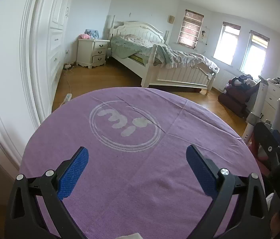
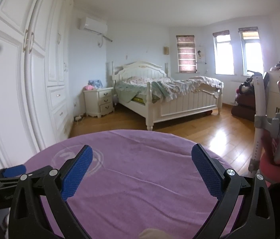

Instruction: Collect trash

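Note:
My left gripper [image 1: 137, 156] is open and empty, its blue pads wide apart above a purple cloth [image 1: 140, 179] that covers a round table. A white circular logo [image 1: 125, 124] is printed on the cloth ahead of it. My right gripper [image 2: 142, 155] is open and empty over the same purple cloth [image 2: 140, 189]. A pale whitish scrap [image 1: 130, 236] shows at the very bottom edge of the left wrist view, and a pale rounded scrap [image 2: 152, 234] at the bottom edge of the right wrist view; both are mostly cut off. No other trash shows.
A white bed [image 2: 169, 99], a nightstand [image 2: 100, 101] and a tall white wardrobe [image 2: 30, 79] stand beyond the table on a wooden floor. A red chair [image 2: 279, 139] stands close on the right. A power strip [image 1: 67, 97] lies on the floor at left.

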Demonstrator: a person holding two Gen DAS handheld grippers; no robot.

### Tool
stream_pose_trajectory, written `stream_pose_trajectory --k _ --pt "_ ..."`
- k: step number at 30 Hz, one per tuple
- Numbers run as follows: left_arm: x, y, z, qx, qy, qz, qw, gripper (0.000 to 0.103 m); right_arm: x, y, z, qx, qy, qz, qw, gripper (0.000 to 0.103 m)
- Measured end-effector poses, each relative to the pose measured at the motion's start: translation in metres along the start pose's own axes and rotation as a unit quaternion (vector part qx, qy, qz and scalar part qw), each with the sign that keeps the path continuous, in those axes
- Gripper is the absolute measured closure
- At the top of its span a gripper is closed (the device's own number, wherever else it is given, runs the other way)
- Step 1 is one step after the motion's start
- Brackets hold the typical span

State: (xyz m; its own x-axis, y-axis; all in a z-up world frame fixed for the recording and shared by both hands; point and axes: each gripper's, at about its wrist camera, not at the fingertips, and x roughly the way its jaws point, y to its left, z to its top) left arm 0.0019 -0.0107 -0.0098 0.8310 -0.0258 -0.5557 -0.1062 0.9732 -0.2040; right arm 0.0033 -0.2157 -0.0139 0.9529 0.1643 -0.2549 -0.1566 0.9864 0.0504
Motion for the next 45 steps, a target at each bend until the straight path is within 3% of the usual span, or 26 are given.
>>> stream_pose_trajectory --k 14,45 --pt "0.0084 0.0029 0.0034 -0.007 0.018 0.007 0.9998 0.005 0.0044 0.0015 0.0037 0.010 -0.001 0.002 1.000 0.005" --pt "0.0072 0.0047 0.0005 -0.002 0.016 0.010 0.9998 0.005 0.0022 0.0061 0.0040 0.014 -0.003 0.001 1.000 0.005"
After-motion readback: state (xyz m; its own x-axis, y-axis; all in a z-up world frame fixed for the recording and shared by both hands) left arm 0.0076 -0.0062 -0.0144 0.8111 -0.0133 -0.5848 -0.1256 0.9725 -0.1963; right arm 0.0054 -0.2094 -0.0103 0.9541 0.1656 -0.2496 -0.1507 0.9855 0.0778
